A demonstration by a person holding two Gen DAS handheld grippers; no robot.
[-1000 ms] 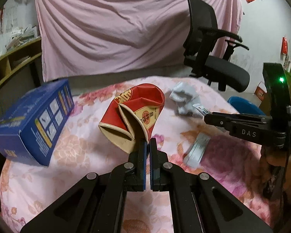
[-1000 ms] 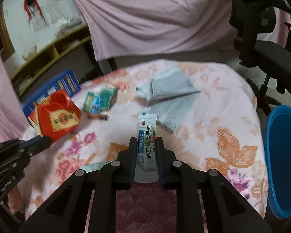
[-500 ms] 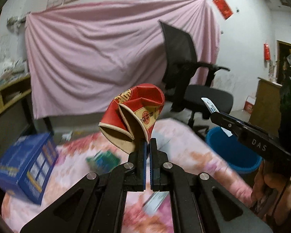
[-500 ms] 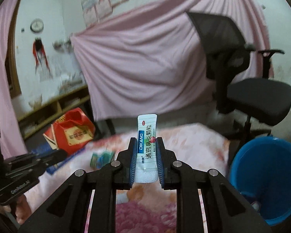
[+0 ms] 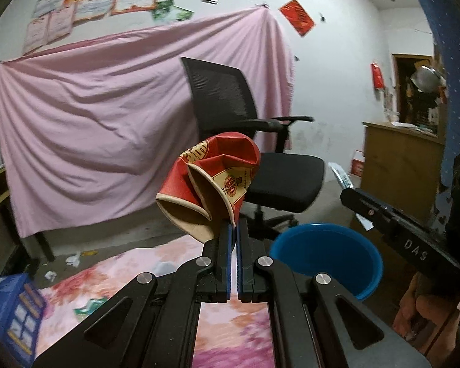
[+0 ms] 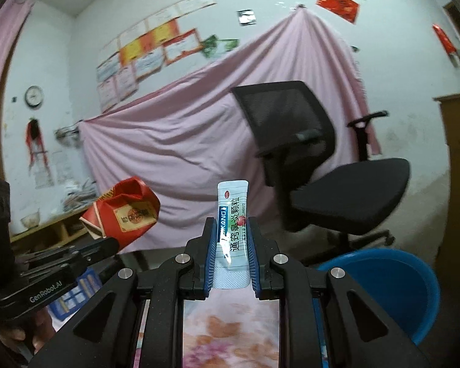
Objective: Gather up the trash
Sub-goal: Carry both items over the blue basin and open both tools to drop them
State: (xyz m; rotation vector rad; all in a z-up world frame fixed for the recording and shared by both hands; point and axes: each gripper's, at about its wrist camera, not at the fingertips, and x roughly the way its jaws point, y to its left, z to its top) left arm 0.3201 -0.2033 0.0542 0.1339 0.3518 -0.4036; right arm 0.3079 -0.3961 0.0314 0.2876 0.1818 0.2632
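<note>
Between my left gripper's (image 5: 235, 233) closed fingers I held a crushed red paper cup (image 5: 211, 181), raised clear of the flowered table (image 5: 230, 337). My right gripper (image 6: 230, 239) was clamped on a white medicine sachet (image 6: 233, 214) standing upright. Ahead and to the right of both tools sat the blue bin (image 5: 328, 254). I judged both pieces only half delivered, neither yet over the bin. A green wrapper (image 5: 90, 305) and a blue box (image 5: 12, 312) waited down-left of my left tool.

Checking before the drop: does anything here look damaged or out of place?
The red paper cup in the left gripper is crushed and folded. Scraps of litter lie on the floor by the pink sheet.
</note>
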